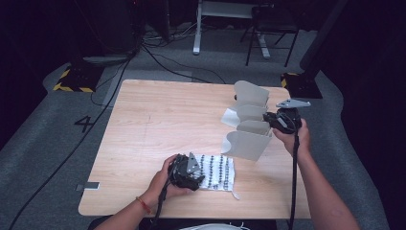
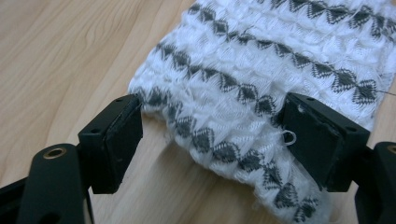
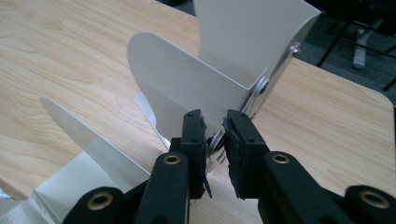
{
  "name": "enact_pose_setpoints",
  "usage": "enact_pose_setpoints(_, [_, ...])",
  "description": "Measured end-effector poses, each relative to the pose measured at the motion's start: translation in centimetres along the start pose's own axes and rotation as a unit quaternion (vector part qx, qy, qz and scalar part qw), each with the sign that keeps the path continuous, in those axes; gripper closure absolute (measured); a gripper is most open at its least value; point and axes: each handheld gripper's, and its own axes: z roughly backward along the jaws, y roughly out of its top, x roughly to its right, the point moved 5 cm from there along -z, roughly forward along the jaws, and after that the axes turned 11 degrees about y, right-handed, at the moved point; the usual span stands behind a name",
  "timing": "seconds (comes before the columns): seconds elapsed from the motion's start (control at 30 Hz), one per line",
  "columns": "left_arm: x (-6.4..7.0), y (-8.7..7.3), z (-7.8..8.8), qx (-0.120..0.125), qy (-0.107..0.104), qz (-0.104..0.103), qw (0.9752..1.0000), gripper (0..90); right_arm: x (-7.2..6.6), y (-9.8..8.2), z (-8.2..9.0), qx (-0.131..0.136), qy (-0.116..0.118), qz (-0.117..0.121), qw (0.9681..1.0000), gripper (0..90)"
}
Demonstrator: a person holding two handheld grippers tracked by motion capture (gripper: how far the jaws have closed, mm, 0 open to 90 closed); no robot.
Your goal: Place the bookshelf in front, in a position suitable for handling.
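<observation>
- Grey carpeted floor point(image 1: 43, 143) with cables and a chair point(image 1: 270, 28) beyond, seen from the high view.
- Wooden table point(image 1: 158, 120) carrying grey tiered rack point(image 1: 246, 127), right side.
- White patterned cloth point(image 1: 218, 173) at near edge; left gripper point(image 2: 212, 140) straddling it, jaws wide, pads unpressed.
- Right gripper point(image 3: 215, 140) nearly closed on rack's pivot bolt point(image 3: 215, 140).

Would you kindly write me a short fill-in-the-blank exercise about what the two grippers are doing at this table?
1. The left gripper has its jaws ____ around the edge of the knitted cloth.
2. The cloth is white with dark ____ shapes in rows.
3. The right gripper pinches the edge of the grey ____ file rack.
4. Everything rests on a ____ table.

Missing words: open; diamond; metal; wooden
</observation>
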Motion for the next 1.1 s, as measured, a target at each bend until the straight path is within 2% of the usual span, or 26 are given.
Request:
enact_pose_setpoints(0.13, [-0.9,-1.5,1.0,-0.014,-0.007,-0.004,0.9999,21.6,-0.6,0.1,-0.1,0.000,0.022,0.011,0.9997,79.2])
enact_pose_setpoints(0.33, [-1.9,-3.5,2.8,-0.030,0.018,-0.023,0.9991,21.6,-1.8,0.3,-0.2,-0.003,0.057,0.032,0.9979,80.4])
enact_pose_setpoints(0.4, [-2.1,-4.0,3.2,-0.036,0.021,-0.018,0.9990,21.7,-2.4,0.4,-0.3,-0.007,0.076,0.046,0.9960,80.5])
enact_pose_setpoints(0.43, [-2.3,-4.3,3.5,-0.036,0.022,-0.011,0.9990,21.7,-2.4,0.4,-0.3,-0.007,0.076,0.046,0.9960,80.5])
enact_pose_setpoints(0.57, [-2.6,-5.2,4.3,-0.041,0.029,-0.001,0.9987,22.3,-3.4,0.5,-0.2,-0.019,0.102,0.062,0.9927,81.3])
enact_pose_setpoints(0.73, [-2.4,-5.2,4.8,-0.036,0.030,0.001,0.9989,25.6,-4.6,0.5,0.2,-0.034,0.122,0.085,0.9882,82.6])
enact_pose_setpoints(0.87, [-2.2,-4.8,4.6,-0.028,0.021,0.011,0.9993,26.6,-5.2,0.3,0.4,-0.038,0.136,0.089,0.9860,83.3])
enact_pose_setpoints(0.9, [-2.1,-4.7,4.6,-0.027,0.017,0.013,0.9994,26.9,-5.5,0.3,0.5,-0.041,0.146,0.095,0.9838,83.3])
enact_pose_setpoints(0.97, [-1.9,-4.3,4.6,-0.020,0.013,0.017,0.9996,27.0,-5.5,0.3,0.5,-0.042,0.147,0.099,0.9832,83.4])
enact_pose_setpoints(1.03, [-1.7,-3.9,4.6,-0.019,0.011,0.015,0.9996,27.4,-5.9,0.5,0.5,-0.050,0.160,0.107,0.9800,83.5])
enact_pose_setpoints(1.1, [-1.4,-3.4,4.6,-0.013,0.010,0.014,0.9998,27.4,-6.3,0.7,0.3,-0.061,0.160,0.119,0.9780,83.6])
